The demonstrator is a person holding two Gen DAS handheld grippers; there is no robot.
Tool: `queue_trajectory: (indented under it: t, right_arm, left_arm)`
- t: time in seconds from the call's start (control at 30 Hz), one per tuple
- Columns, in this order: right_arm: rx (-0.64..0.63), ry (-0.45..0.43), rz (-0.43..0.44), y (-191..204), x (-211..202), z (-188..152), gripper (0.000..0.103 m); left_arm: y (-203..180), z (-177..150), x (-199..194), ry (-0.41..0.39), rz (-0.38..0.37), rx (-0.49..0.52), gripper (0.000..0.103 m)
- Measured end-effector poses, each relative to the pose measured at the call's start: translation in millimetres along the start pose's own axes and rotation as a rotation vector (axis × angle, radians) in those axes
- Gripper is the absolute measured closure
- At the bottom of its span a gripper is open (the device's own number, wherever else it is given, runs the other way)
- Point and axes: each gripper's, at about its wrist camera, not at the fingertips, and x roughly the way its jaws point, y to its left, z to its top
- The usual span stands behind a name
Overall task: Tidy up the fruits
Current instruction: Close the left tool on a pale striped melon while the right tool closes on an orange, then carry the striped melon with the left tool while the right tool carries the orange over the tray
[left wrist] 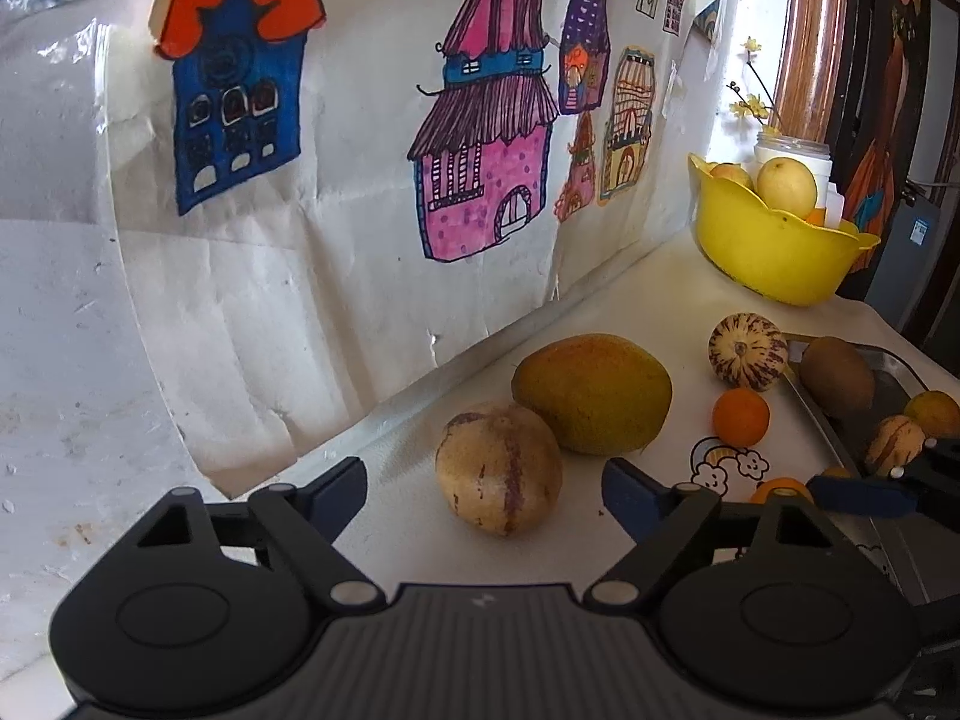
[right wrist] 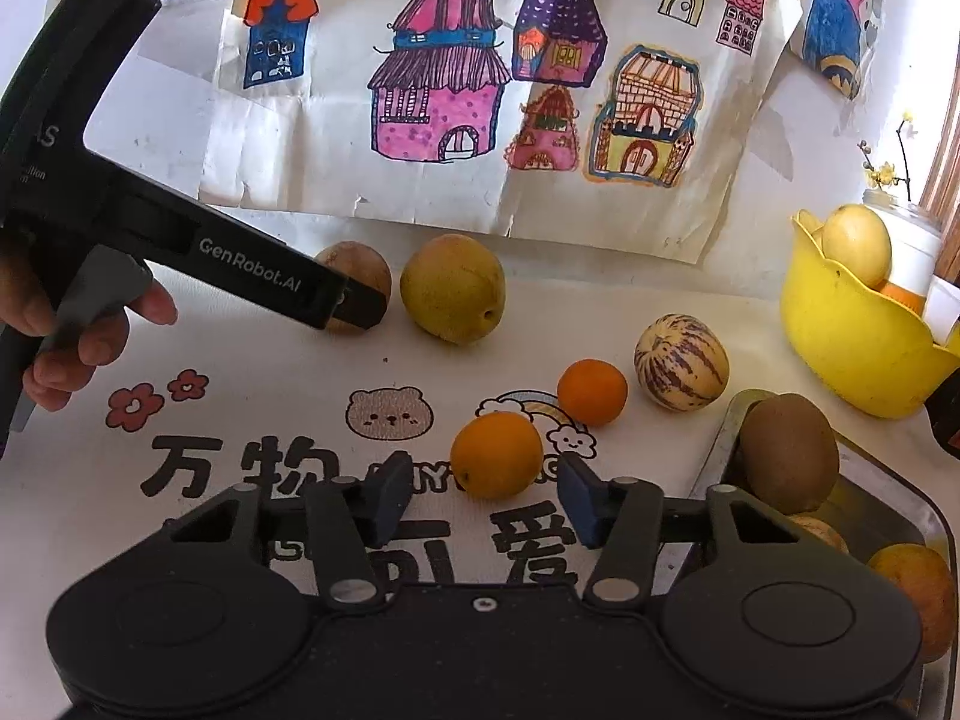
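My left gripper point(left wrist: 485, 486) is open, its fingers on either side of a tan pepino melon point(left wrist: 498, 468) without touching it. A large mango point(left wrist: 591, 393) lies just behind. My right gripper point(right wrist: 483, 498) is open, with an orange point(right wrist: 497, 454) just ahead between its fingertips. A smaller orange point(right wrist: 592, 391) and a striped pepino melon point(right wrist: 681, 369) lie beyond. A metal tray point(right wrist: 714, 450) at the right holds a kiwi point(right wrist: 787, 459) and other fruit. The left gripper point(right wrist: 354, 306) shows in the right wrist view by the tan melon.
A yellow bowl point(right wrist: 864, 354) with fruit stands at the back right, a white jar behind it. The wall with house drawings point(right wrist: 456, 72) runs close behind the fruits. The printed tablecloth point(right wrist: 270, 396) covers the table.
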Motion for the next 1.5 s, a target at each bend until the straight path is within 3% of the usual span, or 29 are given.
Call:
queue_trajectory:
  t: [0.47,0.97,1.5]
  right_arm:
    - [0.032,0.002,0.012,-5.6,4.7,-0.5,0.063]
    - [0.078,-0.010,0.021,-7.7,-0.3,-3.2,0.067]
    - [0.106,-0.096,0.018,-9.1,-62.0,-18.3,0.067]
  left_arm:
    - [2.9,3.2,8.0,0.029,-0.033,-0.039,0.051]
    - [0.0,-3.8,-6.5,0.034,-0.030,-0.034,0.053]
    - [-27.5,0.4,-52.2,-0.009,-0.062,0.027,0.053]
